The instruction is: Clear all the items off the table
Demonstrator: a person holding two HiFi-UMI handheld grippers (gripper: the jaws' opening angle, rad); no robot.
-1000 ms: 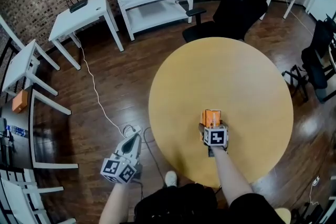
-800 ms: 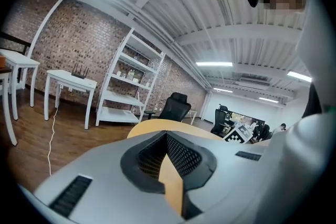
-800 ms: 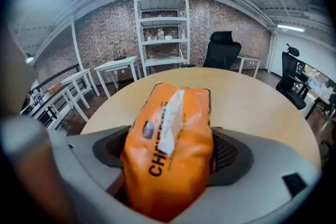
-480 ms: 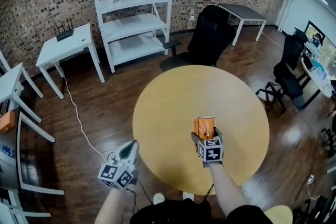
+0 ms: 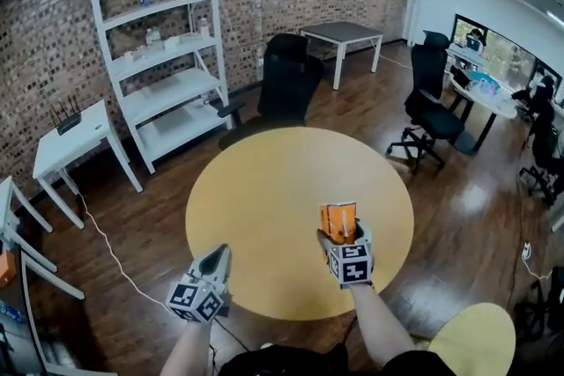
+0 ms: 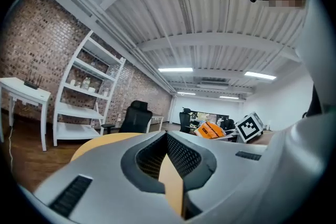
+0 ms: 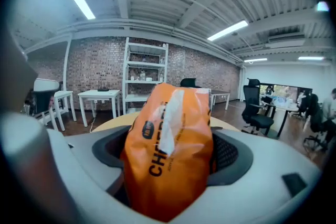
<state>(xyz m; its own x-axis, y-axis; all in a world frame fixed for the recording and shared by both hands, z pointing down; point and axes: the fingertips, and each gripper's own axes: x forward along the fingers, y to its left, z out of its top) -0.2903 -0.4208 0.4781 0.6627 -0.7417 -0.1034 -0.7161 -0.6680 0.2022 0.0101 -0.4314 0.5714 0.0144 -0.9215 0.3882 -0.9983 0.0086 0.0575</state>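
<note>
An orange snack packet [image 5: 337, 222] stands upright between the jaws of my right gripper [image 5: 339, 235], above the near part of the round yellow table [image 5: 264, 189]. In the right gripper view the orange snack packet [image 7: 168, 149] fills the gap and both jaws press on it. My left gripper [image 5: 214, 261] hovers at the table's near left edge with its tips together. In the left gripper view my left gripper [image 6: 167, 135] holds nothing, and the table top [image 6: 100, 141] lies ahead. No other item shows on the table.
A black office chair [image 5: 286, 79] stands behind the table, and a white shelf unit [image 5: 163, 57] stands against the brick wall. A small white table [image 5: 75, 141] is at the left. Another chair [image 5: 427, 114] is at the right, a yellow stool [image 5: 476, 339] at the near right.
The head view has lifted and now shows more of the room. The right gripper keeps the packet over the table's near part. The left gripper has come in to the table's edge.
</note>
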